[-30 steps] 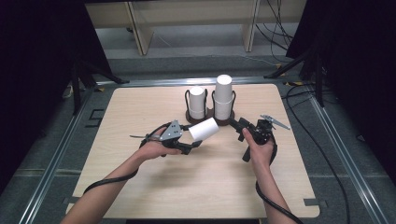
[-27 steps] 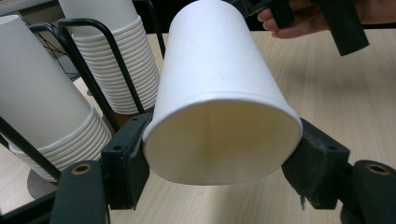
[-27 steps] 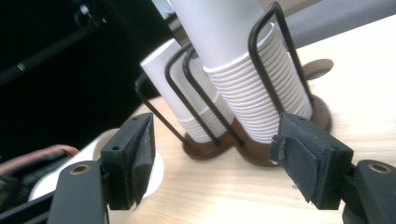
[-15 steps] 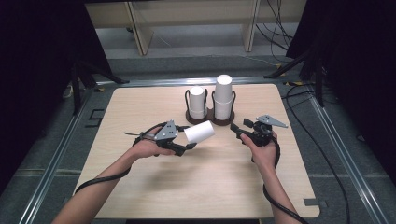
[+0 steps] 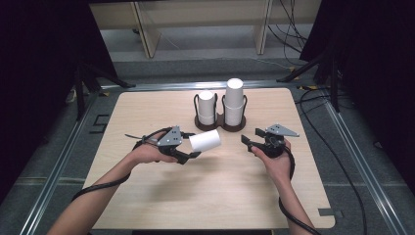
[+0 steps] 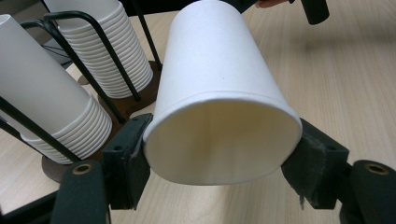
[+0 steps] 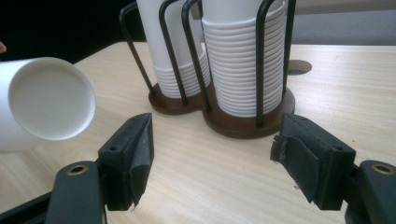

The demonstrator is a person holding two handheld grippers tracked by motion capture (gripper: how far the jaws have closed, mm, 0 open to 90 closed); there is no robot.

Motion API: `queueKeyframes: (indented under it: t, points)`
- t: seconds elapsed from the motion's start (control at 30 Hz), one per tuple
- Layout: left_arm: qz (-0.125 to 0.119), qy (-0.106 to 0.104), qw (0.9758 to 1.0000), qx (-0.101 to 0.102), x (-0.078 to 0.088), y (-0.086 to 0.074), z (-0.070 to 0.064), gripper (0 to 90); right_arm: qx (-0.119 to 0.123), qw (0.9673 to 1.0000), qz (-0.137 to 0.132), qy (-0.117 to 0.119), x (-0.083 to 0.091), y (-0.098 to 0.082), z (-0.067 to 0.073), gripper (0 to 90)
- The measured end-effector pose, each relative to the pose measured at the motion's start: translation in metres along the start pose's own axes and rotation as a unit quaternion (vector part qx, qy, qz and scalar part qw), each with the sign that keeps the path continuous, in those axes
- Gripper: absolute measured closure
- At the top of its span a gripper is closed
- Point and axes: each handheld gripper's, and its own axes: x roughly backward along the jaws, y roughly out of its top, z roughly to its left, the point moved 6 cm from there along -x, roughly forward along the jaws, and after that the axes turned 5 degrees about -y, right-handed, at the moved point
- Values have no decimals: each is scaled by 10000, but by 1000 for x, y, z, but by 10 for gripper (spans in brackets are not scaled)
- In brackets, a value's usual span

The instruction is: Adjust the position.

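Left gripper [image 5: 188, 147]: clamping a single paper cup [image 5: 205, 140] near its rim; jaws are pressing on both sides of the open mouth, as the left gripper view [image 6: 219, 154] is showing.
Right gripper [image 5: 247, 141]: standing wide open, holding nothing; in its own view [image 7: 212, 154] the pads [image 7: 140, 154] are bracketing bare table [image 5: 220, 196].
Cup position: hanging above the table, between the two grippers, just in front of the holder [image 5: 221, 122].
Cup axis: lying roughly level, mouth facing the left hand, closed base [image 7: 49, 98] pointing toward the right gripper and slightly toward the holder.
Key relation: the cup is lying to the right gripper's left, apart from it; the left gripper is the nearer one, already gripping.
Holder: two wire bays, each carrying a cup stack [image 5: 234, 100]; the right stack is standing taller.
Likely step: judging by the pose, a cup is being carried or offered across.
Hard to see: stack tops are cut off in both gripper views; the cup is hiding the left jaws' inner faces.
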Motion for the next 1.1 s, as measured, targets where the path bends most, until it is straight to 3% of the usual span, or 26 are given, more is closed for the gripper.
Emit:
queueKeyframes:
  t: [0.1,0.2,0.23,0.37,0.4,0.43,0.47,0.5,0.53,0.63,0.67,0.77,0.8,0.87,1.0,1.1]
  points:
    - [58,-39,10000,-10,2,0,2,302,162,9999,-29,-6,0,-1,-1,282]
    - [239,-166,9995,-147,6,-1,2,303,131,9998,0,115,0,-3,2,280]
    - [373,-193,9988,-270,7,-1,3,303,252,9997,-13,77,0,-3,1,280]
    - [341,-286,9987,-252,7,0,1,305,166,9997,84,165,0,-5,4,279]
    - [440,-282,9980,-345,9,1,2,305,120,9998,112,144,1,-5,5,279]
    - [433,-320,9980,-331,9,1,1,305,289,9995,66,124,0,-4,3,279]
    - [433,-320,9980,-331,9,1,1,306,288,9995,63,130,0,-4,3,279]
    - [496,-387,9972,-411,10,2,0,307,88,9997,146,176,1,-6,6,279]
    - [496,-387,9972,-411,10,2,0,308,88,9997,146,176,1,-6,6,279]
    - [617,-507,9952,-559,10,3,0,308,323,9992,111,194,1,-5,4,279]
    - [654,-566,9943,-627,10,5,0,309,253,9993,171,224,2,-6,5,279]
    - [685,-623,9935,-669,10,5,0,308,404,9988,162,231,3,-7,3,279]
    - [777,-666,9921,-721,10,6,2,309,407,9987,186,259,3,-7,3,279]
    - [778,-661,9923,-708,11,8,4,308,291,9988,258,301,5,-9,5,279]
    - [870,-662,9907,-804,11,11,8,309,567,9977,280,231,7,-7,2,279]
    - [911,-661,9901,-833,11,14,8,310,563,9975,318,286,7,-7,3,279]
